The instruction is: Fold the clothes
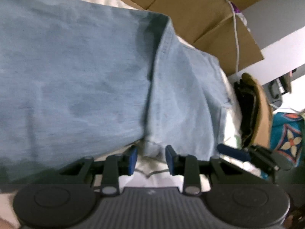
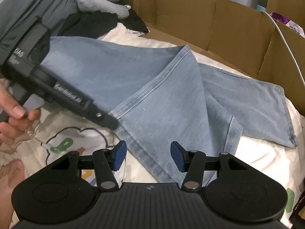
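Both grippers, left gripper point(image 1: 151, 159) and right gripper point(image 2: 148, 156), are being held open (nothing gripped) over light-blue jeans point(image 2: 152, 99) on a printed bedsheet point(image 2: 72, 143).

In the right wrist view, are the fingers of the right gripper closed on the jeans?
No, the right gripper has its blue fingers wide apart above the light blue jeans, gripping no cloth.

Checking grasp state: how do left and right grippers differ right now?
The left gripper has denim jeans fabric between its open pads; the right gripper hovers over the jeans with nothing between its pads. Right's gap is wider than left's. Both are open, with blue pads.
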{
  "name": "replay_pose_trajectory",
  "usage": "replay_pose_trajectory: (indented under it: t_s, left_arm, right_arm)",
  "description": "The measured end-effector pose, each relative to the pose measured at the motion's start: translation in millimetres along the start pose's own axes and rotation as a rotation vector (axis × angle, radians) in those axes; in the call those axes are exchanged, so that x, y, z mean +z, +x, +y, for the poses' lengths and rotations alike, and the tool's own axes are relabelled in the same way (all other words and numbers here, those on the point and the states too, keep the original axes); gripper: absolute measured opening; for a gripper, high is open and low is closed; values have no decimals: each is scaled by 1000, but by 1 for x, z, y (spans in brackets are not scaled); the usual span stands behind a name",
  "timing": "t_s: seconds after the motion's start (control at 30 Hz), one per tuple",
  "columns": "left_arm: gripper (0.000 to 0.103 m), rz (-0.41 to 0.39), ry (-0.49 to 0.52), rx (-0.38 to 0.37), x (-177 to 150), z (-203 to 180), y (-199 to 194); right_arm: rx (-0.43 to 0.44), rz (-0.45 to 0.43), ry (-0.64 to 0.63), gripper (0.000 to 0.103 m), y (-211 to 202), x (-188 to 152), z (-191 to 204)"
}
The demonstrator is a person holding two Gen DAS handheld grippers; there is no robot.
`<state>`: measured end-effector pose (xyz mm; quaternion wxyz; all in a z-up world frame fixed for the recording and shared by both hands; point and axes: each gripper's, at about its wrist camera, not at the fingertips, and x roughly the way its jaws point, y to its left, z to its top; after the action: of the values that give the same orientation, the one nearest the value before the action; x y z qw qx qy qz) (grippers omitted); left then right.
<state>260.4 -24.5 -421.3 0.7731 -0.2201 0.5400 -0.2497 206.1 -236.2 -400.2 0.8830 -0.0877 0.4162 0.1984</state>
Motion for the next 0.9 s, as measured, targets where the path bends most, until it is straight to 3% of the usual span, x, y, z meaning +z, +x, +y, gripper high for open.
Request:
replay_pose_trajectory:
  t_s: [0.1, 0.27, 0.43, 0.8, 0.9]
  left_arm:
    - [11, 10, 0, -15, 1, -4, 6]
    - [11, -13, -32, -97, 6, -10, -9]
    - [11, -15, -18, -131, 26, -26, -17]
    - [11, 21, 53, -141, 50, -69, -17]
    - [11, 27, 38, -136, 52, -69, -16]
  right_arm:
    - [0, 0, -16, 58, 3, 0, 3]
    - [-4, -26, -61, 59, 7, 6, 11]
    - [-15, -57, -84, 59, 13, 14, 19]
    - [-74, -162, -153, 58, 3, 17, 19]
    - [-91, -182, -146, 53, -1, 17, 16]
